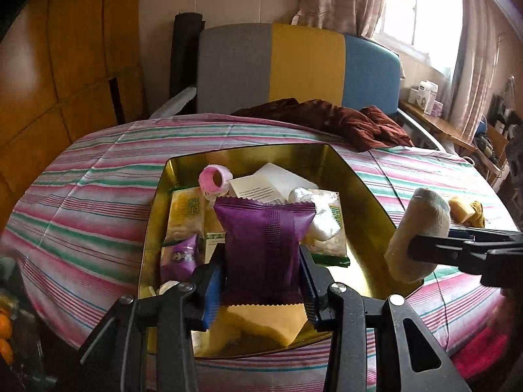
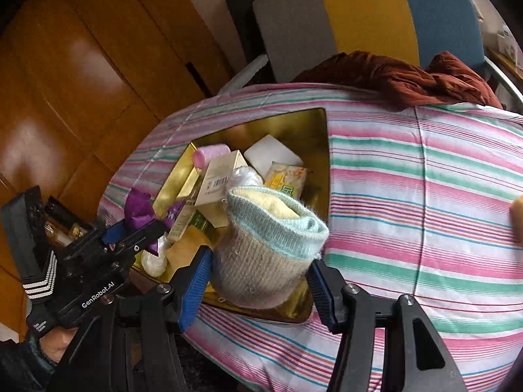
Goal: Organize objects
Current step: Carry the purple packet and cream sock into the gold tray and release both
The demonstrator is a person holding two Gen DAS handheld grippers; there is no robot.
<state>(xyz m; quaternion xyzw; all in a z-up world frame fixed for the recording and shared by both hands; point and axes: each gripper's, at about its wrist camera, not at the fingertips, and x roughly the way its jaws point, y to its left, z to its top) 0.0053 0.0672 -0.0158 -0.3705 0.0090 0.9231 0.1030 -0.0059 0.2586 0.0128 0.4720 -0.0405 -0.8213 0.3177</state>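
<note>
A gold tin box (image 1: 153, 215) sits on the striped bed cover and holds several items: a pink hair roller (image 1: 214, 179), yellow snack packs (image 1: 186, 219), a white card box (image 1: 258, 189), a small purple packet (image 1: 179, 258). My left gripper (image 1: 261, 281) is shut on a purple snack packet (image 1: 264, 248) held over the box's near part. My right gripper (image 2: 260, 281) is shut on a rolled beige and light-blue sock (image 2: 271, 248) above the box's near right edge (image 2: 294, 313); the sock also shows in the left wrist view (image 1: 415, 228).
A dark red cloth (image 1: 343, 121) lies at the far side of the bed. A yellow sponge-like piece (image 1: 464, 214) lies on the cover to the right. A grey, yellow and blue headboard (image 1: 294, 68) stands behind. Wooden cabinets (image 1: 65, 81) stand to the left.
</note>
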